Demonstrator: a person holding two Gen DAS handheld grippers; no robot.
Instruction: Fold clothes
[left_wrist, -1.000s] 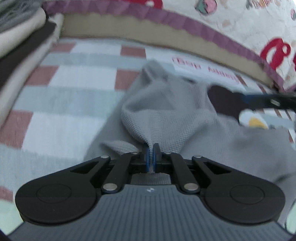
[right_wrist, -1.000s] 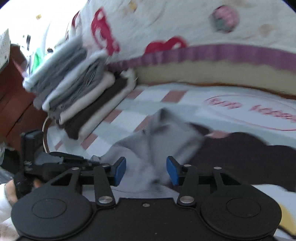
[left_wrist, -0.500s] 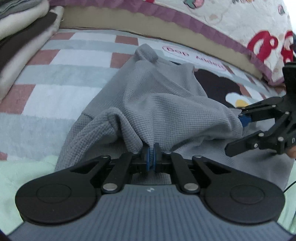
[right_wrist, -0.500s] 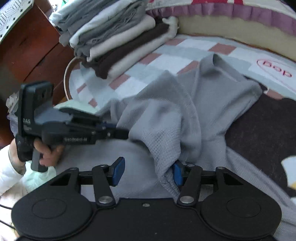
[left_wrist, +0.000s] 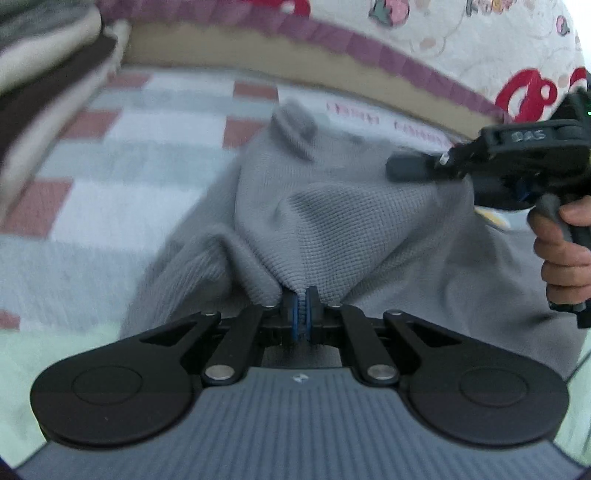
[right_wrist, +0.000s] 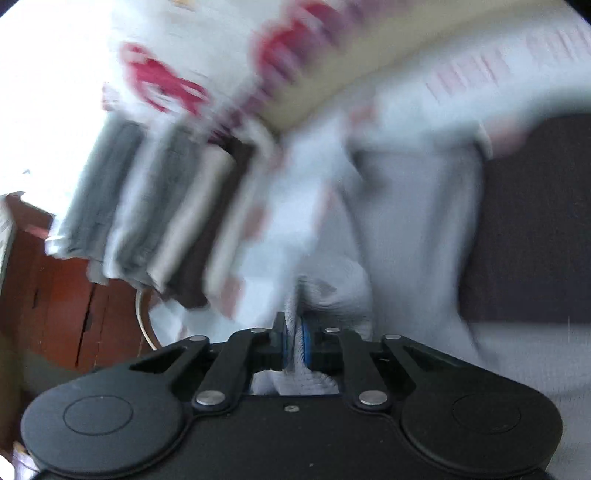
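your left gripper (left_wrist: 302, 312) pinches the grey top (left_wrist: 354, 221) rumpled mid-bed (left_wrist: 155, 140), your right gripper (right_wrist: 293, 341) closing on another fold of it, a folded stack (right_wrist: 147, 206) done at the far-left corner, this fold barely begun.

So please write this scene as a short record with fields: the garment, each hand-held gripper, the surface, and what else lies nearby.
garment: grey knit top, bunched up and not yet folded, lying on the bed
left hand-held gripper: shut on an edge of the top
right hand-held gripper: jaws closing, light fabric of the top between the pads
surface: checked bedsheet in white, grey and pink
nearby: pile of folded clothes at the left; patterned quilt behind
picture quality: right wrist view strongly blurred
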